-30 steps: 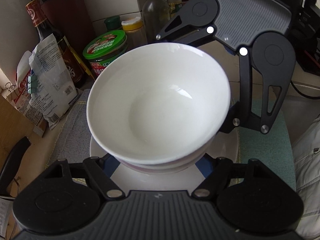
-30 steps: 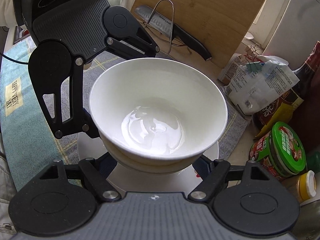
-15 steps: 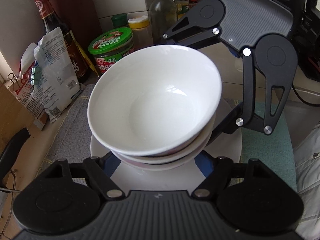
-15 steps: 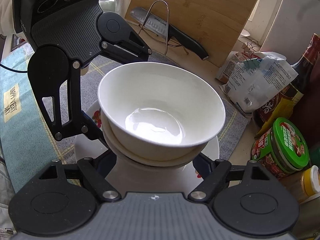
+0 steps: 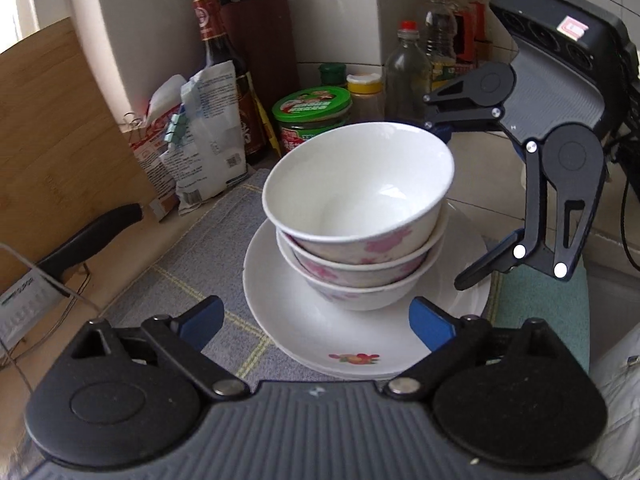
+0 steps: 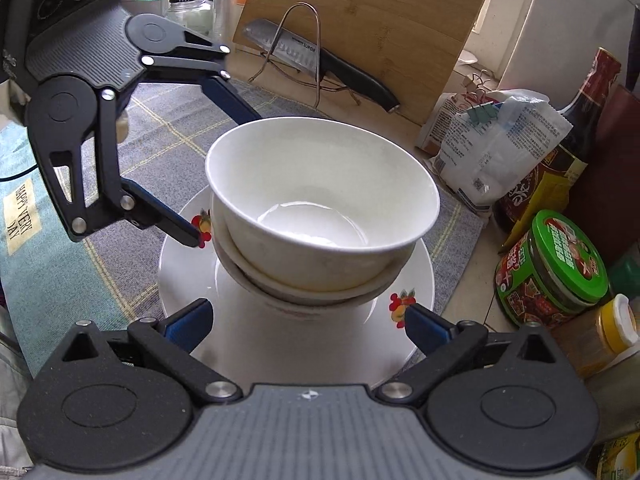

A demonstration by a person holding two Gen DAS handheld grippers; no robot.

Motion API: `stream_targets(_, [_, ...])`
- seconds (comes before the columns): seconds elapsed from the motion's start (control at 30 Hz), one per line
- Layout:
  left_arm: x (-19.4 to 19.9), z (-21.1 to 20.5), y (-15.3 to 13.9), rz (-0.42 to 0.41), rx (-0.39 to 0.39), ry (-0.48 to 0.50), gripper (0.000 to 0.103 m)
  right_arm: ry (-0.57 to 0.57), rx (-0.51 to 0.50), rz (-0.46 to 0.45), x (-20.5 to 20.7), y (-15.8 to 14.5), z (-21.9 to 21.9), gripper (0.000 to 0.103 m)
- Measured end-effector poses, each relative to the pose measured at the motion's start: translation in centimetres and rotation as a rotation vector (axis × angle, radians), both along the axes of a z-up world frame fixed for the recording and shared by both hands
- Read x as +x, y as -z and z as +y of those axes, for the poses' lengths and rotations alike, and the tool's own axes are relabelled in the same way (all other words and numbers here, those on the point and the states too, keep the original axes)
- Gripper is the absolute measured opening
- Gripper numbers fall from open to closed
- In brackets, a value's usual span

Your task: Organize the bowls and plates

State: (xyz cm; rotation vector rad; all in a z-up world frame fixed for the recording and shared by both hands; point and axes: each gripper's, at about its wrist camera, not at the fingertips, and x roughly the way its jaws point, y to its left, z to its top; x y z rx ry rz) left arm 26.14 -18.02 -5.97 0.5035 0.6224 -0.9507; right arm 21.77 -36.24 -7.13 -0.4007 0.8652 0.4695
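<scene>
A top white bowl (image 5: 360, 192) (image 6: 320, 192) sits nested in two pink-flowered bowls (image 5: 352, 276). The stack stands on white plates (image 5: 304, 336) (image 6: 188, 268) with fruit prints. My left gripper (image 5: 316, 324) (image 6: 224, 180) is drawn back from the stack. Its jaws are opening, its blue fingertips (image 5: 200, 320) stand wide, and nothing is pressed between them. My right gripper (image 6: 308, 324) (image 5: 448, 208) faces the stack from the other side. Its jaws are opening too, and its fingertips (image 6: 428, 328) are clear of the bowls.
The plates rest on a grey checked cloth (image 5: 188, 264) beside a teal mat (image 6: 36, 248). A knife (image 6: 320, 60) lies in a wire rack before a wooden board (image 6: 360, 8). Behind stand a sauce bottle (image 5: 224, 76), a clipped bag (image 5: 204, 132), a green-lidded jar (image 5: 312, 116) and bottles (image 5: 408, 64).
Both grippers have let go of the top bowl, which now sits nested in the stack. Their jaws have spread wide, and the left gripper has pulled back and turned.
</scene>
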Motion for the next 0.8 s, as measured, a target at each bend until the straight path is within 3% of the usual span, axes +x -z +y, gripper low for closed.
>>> stream_targets(0.17, [-3.1, 2.3, -1.1, -0.069, -0.079, -0.192, 0.102, 0.126, 0.002, 0.028, -0.4, -1.0, 0.4, 0.103])
stream_targets(0.3, [-4.3, 3.7, -1.5, -0.039, -0.166, -0.325, 0.102, 0.259, 0.027, 0.040, -1.5, -1.7, 1.6, 0.103])
stream_targets(0.43, [-5.1, 4.1, -1.7, -0.013, -0.129, -0.421, 0.102, 0.417, -0.009, 0.028, -3.1, -2.2, 3.8, 0.103])
stream_targets(0.53, [-6.5, 4.9, -2.0, 0.016, -0.119, -0.447, 0.102, 0.596, -0.014, 0.036, -4.6, -2.5, 5.1, 0.103])
stream_targets(0.67, [-8.2, 6.1, -3.0, 0.056, -0.126, -0.468, 0.102, 0.793, 0.109, 0.053, -7.6, -3.1, 6.0, 0.103])
stream_targets(0.8, [-9.0, 6.9, -3.8, 0.085, -0.108, -0.504, 0.102, 0.895, 0.176, 0.044, -10.3, -3.8, 7.3, 0.103])
